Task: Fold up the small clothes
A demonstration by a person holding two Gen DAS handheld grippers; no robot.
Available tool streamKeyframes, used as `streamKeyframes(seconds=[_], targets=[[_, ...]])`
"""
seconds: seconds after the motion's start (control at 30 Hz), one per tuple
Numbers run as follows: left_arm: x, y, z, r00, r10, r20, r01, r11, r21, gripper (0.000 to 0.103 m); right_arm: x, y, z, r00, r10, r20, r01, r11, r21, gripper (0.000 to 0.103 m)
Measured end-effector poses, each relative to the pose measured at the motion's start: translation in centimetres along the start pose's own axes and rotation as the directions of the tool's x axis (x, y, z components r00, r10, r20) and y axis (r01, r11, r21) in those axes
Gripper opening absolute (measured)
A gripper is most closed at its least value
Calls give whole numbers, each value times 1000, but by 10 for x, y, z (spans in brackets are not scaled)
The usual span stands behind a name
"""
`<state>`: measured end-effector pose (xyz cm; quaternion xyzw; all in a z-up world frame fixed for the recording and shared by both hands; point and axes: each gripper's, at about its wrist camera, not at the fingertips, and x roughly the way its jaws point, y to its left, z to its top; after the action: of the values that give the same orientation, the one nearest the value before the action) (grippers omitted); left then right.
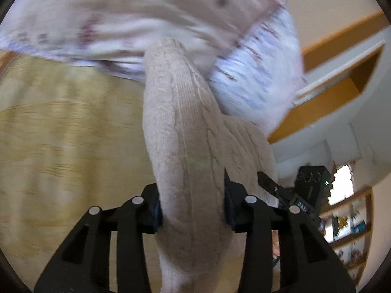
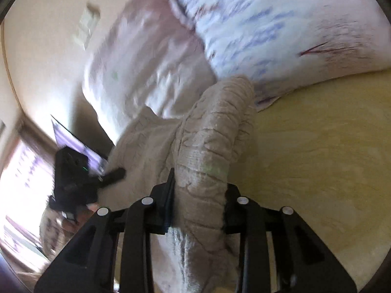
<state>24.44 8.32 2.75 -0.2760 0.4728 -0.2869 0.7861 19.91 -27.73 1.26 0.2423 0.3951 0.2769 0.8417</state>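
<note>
A beige cable-knit garment (image 1: 185, 131) hangs bunched between both grippers, lifted above the yellow surface (image 1: 61, 127). My left gripper (image 1: 193, 205) is shut on one end of it, the knit squeezed between the pads. My right gripper (image 2: 199, 195) is shut on the other end (image 2: 210, 141). The right gripper shows small in the left wrist view (image 1: 276, 190); the left one shows in the right wrist view (image 2: 107, 178). Both views are blurred by motion.
White bedding with purple print (image 1: 151, 17) lies behind the garment, also in the right wrist view (image 2: 268, 24). A wooden-trimmed white ledge (image 1: 342, 73) and shelves (image 1: 349, 222) are to the right. A bright window (image 2: 22, 178) is at the left.
</note>
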Motion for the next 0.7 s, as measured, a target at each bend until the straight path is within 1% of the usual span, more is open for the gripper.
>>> streamKeyframes(seconds=[0.07,0.1,0.13,0.17,0.2,0.27,0.37,0.4,0.47,0.5,0.53,0.57,0.6,0.63,0.7], targets=[[3,25,0,998,62,-14,-63,996,-61,44,26,-3,-3,997,-46,-68,47,999,15,32],[7,39,-2,998,59,-29,-61,993,-105,45,34,-7,-5,994,-76,-84,79,997,27,35],[6,48,-5,1000,9,-18,-12,990,-138,45,37,-12,-5,994,-60,-87,65,996,55,36],[5,51,-6,1000,-7,-13,5,990,-144,46,35,-15,-4,995,-42,-91,49,996,78,38],[3,49,-7,1000,1,-7,-2,992,-129,47,31,-19,-3,995,-24,-99,34,994,104,38],[-1,43,-8,999,37,3,-37,995,-90,49,20,-22,-1,995,-27,-91,37,993,112,39],[-13,32,-11,995,87,40,-85,995,-46,52,-1,-23,3,998,-45,-34,49,993,109,39],[-21,27,-13,991,115,74,-114,993,-16,54,-8,-24,4,999,-47,-17,49,993,111,39],[-30,13,-16,979,160,125,-165,986,33,66,-10,-22,7,999,-51,2,50,992,119,38],[-34,6,-20,969,197,151,-208,976,60,67,-7,-23,7,999,-51,-1,51,992,116,37],[-36,1,-22,961,223,164,-238,968,79,68,0,-18,7,998,-56,-15,57,994,97,32],[-37,-1,-22,958,234,166,-251,964,88,69,4,-13,8,997,-76,-17,77,994,71,17],[-37,-5,-23,955,245,165,-263,960,97,69,8,-7,8,993,-117,-6,117,992,37,10],[-37,-7,-24,954,251,161,-269,957,105,70,10,0,10,984,-175,15,175,984,3,10],[-35,-10,-24,950,272,154,-290,951,110,72,12,2,16,973,-228,47,228,974,-1,9]])
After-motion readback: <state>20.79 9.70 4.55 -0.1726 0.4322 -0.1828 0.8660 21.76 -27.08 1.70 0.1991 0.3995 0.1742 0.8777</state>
